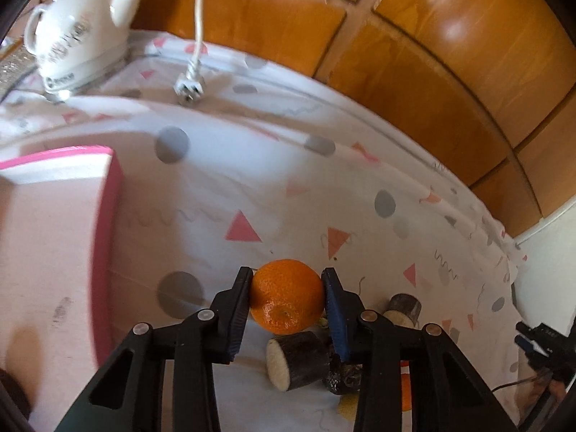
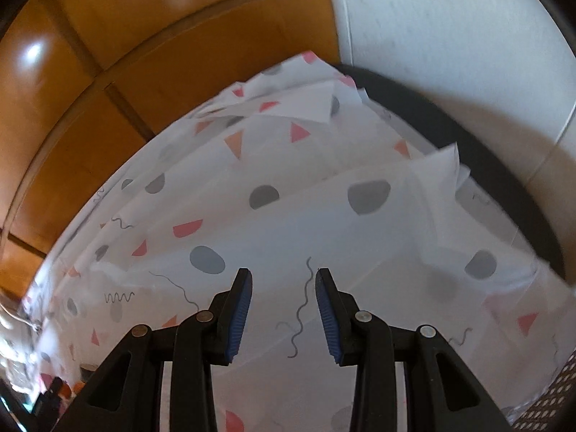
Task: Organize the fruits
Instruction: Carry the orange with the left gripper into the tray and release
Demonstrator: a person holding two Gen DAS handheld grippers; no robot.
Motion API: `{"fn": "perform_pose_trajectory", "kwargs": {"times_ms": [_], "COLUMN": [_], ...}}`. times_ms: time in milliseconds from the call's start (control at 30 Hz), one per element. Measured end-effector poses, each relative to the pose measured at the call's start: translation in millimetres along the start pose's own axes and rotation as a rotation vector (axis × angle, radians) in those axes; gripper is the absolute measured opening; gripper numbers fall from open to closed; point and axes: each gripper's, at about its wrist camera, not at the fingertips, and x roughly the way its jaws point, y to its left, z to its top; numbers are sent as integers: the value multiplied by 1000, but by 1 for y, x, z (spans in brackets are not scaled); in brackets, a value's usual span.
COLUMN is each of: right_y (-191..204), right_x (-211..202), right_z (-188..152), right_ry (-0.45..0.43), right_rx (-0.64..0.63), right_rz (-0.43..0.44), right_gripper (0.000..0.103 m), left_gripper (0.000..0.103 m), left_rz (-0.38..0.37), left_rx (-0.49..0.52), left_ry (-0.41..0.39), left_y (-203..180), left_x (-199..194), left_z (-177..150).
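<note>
In the left wrist view my left gripper (image 1: 287,275) is shut on an orange tangerine (image 1: 287,296) and holds it above the patterned tablecloth (image 1: 252,180). Below it lie dark cut sugarcane pieces (image 1: 297,360), one more (image 1: 403,307) to the right, and part of another orange fruit (image 1: 406,390) behind the right finger. A pink-rimmed tray (image 1: 108,223) stands to the left. In the right wrist view my right gripper (image 2: 283,273) is open and empty over bare cloth (image 2: 360,244). The right gripper also shows in the left wrist view (image 1: 540,342) at the far right.
A white electric kettle (image 1: 72,32) with its cord and plug (image 1: 189,88) stands at the back left. Wooden panelling (image 1: 432,54) runs behind the table. A white wall (image 2: 450,36) and the table's dark edge (image 2: 486,165) lie to the right.
</note>
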Motion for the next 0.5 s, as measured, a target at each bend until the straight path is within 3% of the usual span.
{"fn": "perform_pose_trajectory", "kwargs": {"times_ms": [333,500], "right_y": [-13,-34], "right_x": [1,2], "right_z": [4,6], "right_ry": [-4,-9], "right_rx": [67,152], "right_rz": [-3,-10], "right_gripper": [37,37], "left_gripper": [39,39], "left_rz": [42,118], "left_rx": [-35,-86], "left_ry": [-60,-109], "left_y": [28,56], "left_x": [-33,-54], "left_z": [1,3]}}
